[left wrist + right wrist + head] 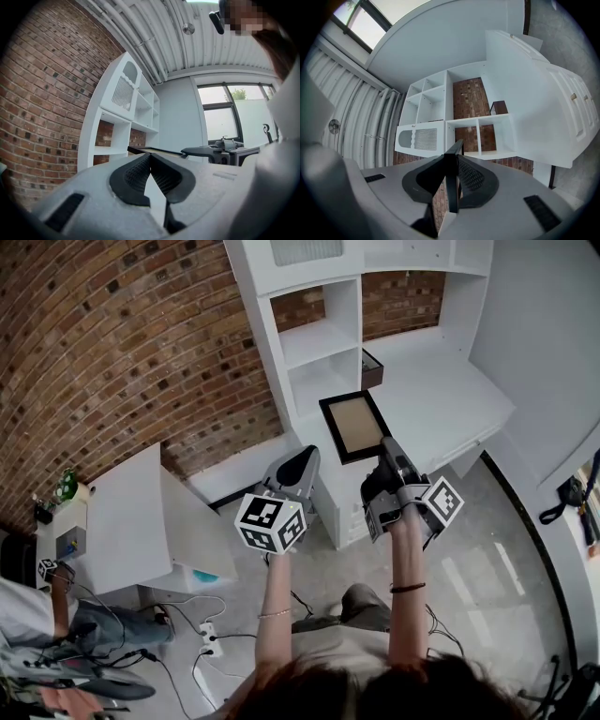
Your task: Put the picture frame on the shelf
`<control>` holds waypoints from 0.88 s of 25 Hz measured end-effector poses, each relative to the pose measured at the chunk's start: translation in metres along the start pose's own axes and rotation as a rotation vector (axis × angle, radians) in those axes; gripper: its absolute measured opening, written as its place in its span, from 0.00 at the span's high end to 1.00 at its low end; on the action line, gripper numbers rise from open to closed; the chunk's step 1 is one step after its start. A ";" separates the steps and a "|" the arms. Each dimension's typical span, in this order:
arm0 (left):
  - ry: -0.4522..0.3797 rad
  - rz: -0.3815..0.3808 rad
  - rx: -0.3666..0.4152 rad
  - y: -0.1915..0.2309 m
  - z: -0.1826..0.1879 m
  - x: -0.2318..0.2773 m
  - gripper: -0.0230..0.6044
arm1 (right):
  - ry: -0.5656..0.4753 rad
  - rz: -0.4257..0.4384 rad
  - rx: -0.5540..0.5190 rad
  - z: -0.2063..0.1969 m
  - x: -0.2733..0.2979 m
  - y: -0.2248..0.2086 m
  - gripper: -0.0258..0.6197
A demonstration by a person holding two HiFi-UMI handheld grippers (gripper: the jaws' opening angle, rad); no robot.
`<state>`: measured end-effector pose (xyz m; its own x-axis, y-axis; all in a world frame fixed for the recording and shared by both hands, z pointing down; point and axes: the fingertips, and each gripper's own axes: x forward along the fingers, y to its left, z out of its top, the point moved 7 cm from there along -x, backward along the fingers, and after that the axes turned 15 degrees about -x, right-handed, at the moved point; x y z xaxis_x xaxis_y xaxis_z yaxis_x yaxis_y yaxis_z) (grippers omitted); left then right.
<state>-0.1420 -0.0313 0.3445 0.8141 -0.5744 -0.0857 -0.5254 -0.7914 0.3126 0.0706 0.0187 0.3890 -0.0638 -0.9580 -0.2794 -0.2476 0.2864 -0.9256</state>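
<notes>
The picture frame is a flat rectangle with a dark border around a matte tan panel. It is held in the air in front of the open compartments of the shelf, above the edge of the white desk.

The right gripper pinches the frame at its near right corner. The ribbed black pads press on both faces, and that corner is covered in the head view. In the right gripper view only the frame's thin dark edge shows.

The left gripper is beside the frame, with its tips pressed together on nothing.

The shelf is smooth, white and box-shaped, and its top is cut off in the head view. It stands against a rough red brick wall. A small dark box sits on the desk, and its contents cannot be made out.
</notes>
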 end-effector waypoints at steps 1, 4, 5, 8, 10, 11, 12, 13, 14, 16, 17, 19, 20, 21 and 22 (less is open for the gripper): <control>0.000 0.002 -0.002 0.002 -0.001 0.001 0.95 | 0.003 -0.002 0.002 0.000 0.002 -0.002 0.84; 0.001 0.004 -0.001 0.003 -0.005 0.003 0.95 | 0.006 -0.005 0.004 0.000 0.002 -0.008 0.84; 0.001 0.005 -0.001 0.002 -0.007 0.003 0.95 | 0.006 -0.005 0.004 0.001 0.001 -0.010 0.84; 0.003 0.009 -0.004 0.005 -0.008 0.006 0.95 | 0.008 -0.011 0.005 0.003 0.006 -0.014 0.84; 0.006 0.015 -0.012 0.013 -0.006 0.010 0.95 | 0.013 -0.017 0.001 0.003 0.015 -0.015 0.84; 0.007 0.018 -0.016 0.016 -0.005 0.013 0.95 | 0.017 -0.018 0.001 0.003 0.019 -0.016 0.84; 0.007 0.021 -0.019 0.018 -0.005 0.015 0.95 | 0.021 -0.019 0.001 0.004 0.023 -0.017 0.84; 0.008 0.025 -0.022 0.020 -0.005 0.018 0.95 | 0.025 -0.019 0.002 0.005 0.026 -0.019 0.84; 0.009 0.030 -0.025 0.022 -0.006 0.020 0.95 | 0.032 -0.020 0.004 0.005 0.029 -0.021 0.84; 0.013 0.042 -0.031 0.026 -0.009 0.026 0.95 | 0.046 -0.024 0.011 0.006 0.036 -0.026 0.84; 0.015 0.046 -0.033 0.027 -0.010 0.030 0.95 | 0.052 -0.028 0.015 0.008 0.040 -0.029 0.84; 0.017 0.054 -0.037 0.029 -0.011 0.038 0.95 | 0.064 -0.036 0.017 0.013 0.049 -0.035 0.84; 0.015 0.061 -0.039 0.031 -0.010 0.041 0.95 | 0.072 -0.037 0.014 0.016 0.055 -0.037 0.84; 0.011 0.069 -0.041 0.034 -0.009 0.045 0.95 | 0.082 -0.036 0.011 0.018 0.061 -0.038 0.84; 0.007 0.078 -0.041 0.037 -0.008 0.048 0.95 | 0.092 -0.033 0.012 0.020 0.068 -0.040 0.84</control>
<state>-0.1205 -0.0862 0.3590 0.7730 -0.6322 -0.0530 -0.5766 -0.7349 0.3569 0.0951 -0.0580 0.4016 -0.1447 -0.9637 -0.2245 -0.2399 0.2543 -0.9369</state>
